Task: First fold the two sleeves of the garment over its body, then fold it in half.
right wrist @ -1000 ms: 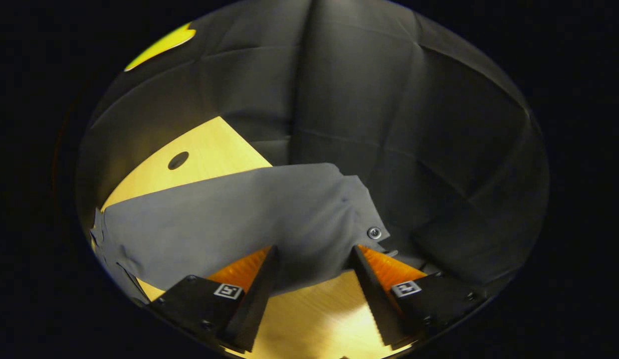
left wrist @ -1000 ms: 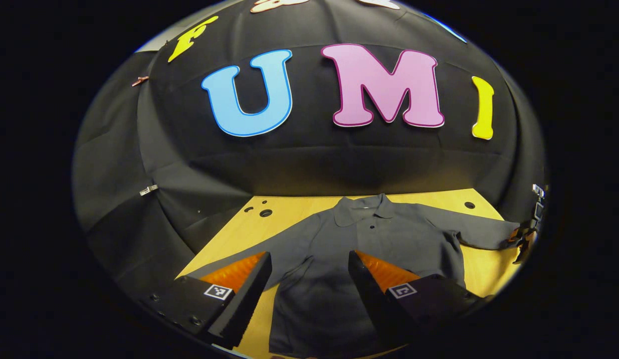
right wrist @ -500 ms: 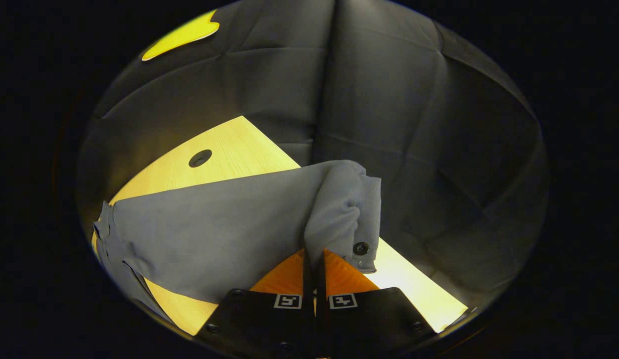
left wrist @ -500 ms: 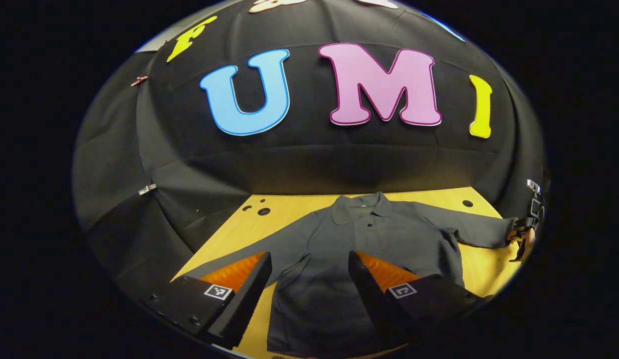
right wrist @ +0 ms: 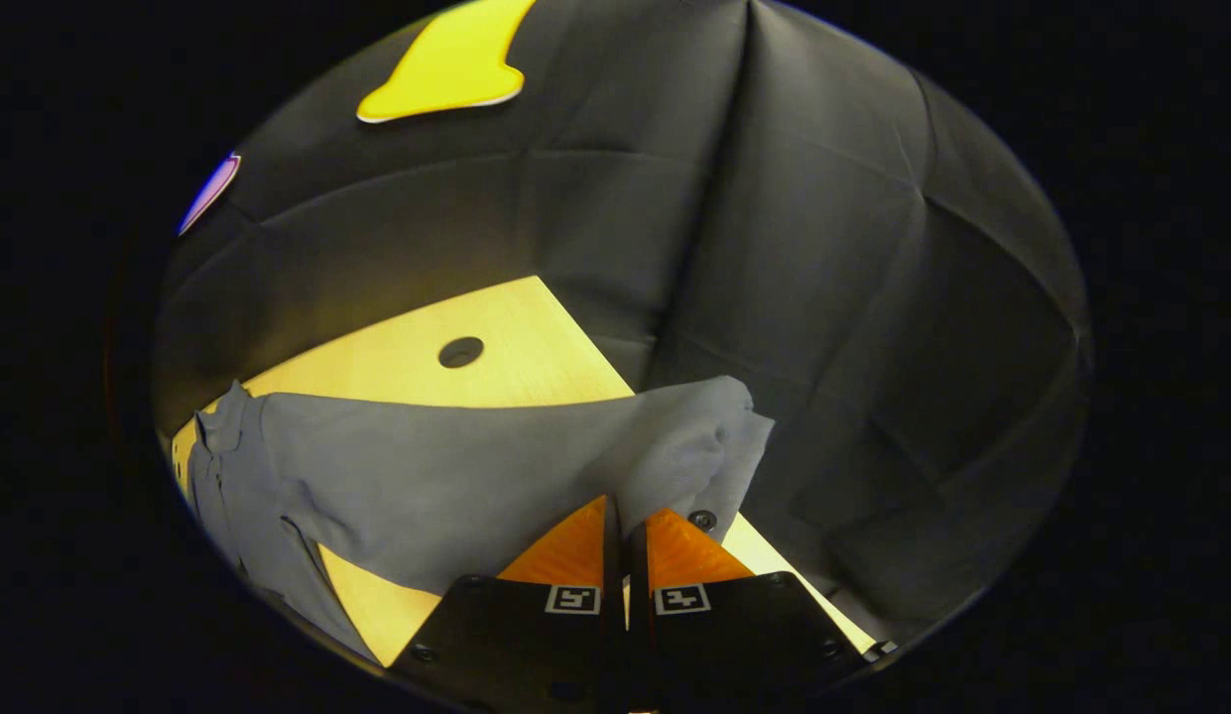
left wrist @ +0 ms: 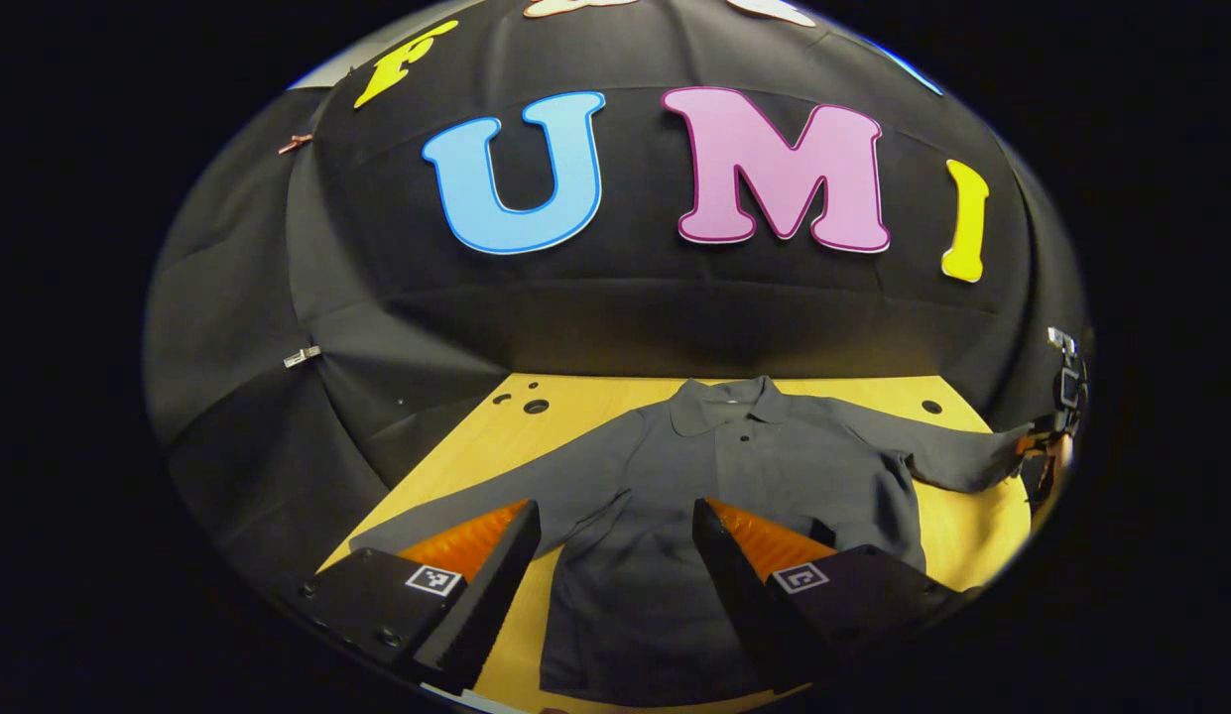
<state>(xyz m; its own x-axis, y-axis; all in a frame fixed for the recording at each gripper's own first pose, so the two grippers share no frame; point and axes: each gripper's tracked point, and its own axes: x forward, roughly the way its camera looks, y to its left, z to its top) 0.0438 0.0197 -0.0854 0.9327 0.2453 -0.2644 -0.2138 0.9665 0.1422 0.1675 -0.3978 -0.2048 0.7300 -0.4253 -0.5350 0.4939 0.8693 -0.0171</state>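
Note:
A dark grey long-sleeved polo shirt [left wrist: 734, 476] lies flat on the yellow wooden table [left wrist: 476, 456], collar toward the back wall. My left gripper [left wrist: 615, 555] hovers open above the shirt's lower body, nothing between its fingers. One sleeve [left wrist: 536, 486] stretches toward the table's left edge. The other sleeve [right wrist: 456, 476] is raised off the table at its cuff [right wrist: 709, 451], where my right gripper [right wrist: 625, 511] is shut on the cloth. That gripper [left wrist: 1046, 466] also appears at the far right of the left gripper view, holding the cuff end.
The table has small round holes near its back corners [left wrist: 536, 406] [right wrist: 461, 351]. Black cloth walls [right wrist: 853, 297] close in right behind and beside the table. The table's right edge runs just under the lifted cuff.
My right gripper closed on the sleeve cuff and has lifted it off the table, bunching the cloth. The left gripper stayed open, shifting only slightly.

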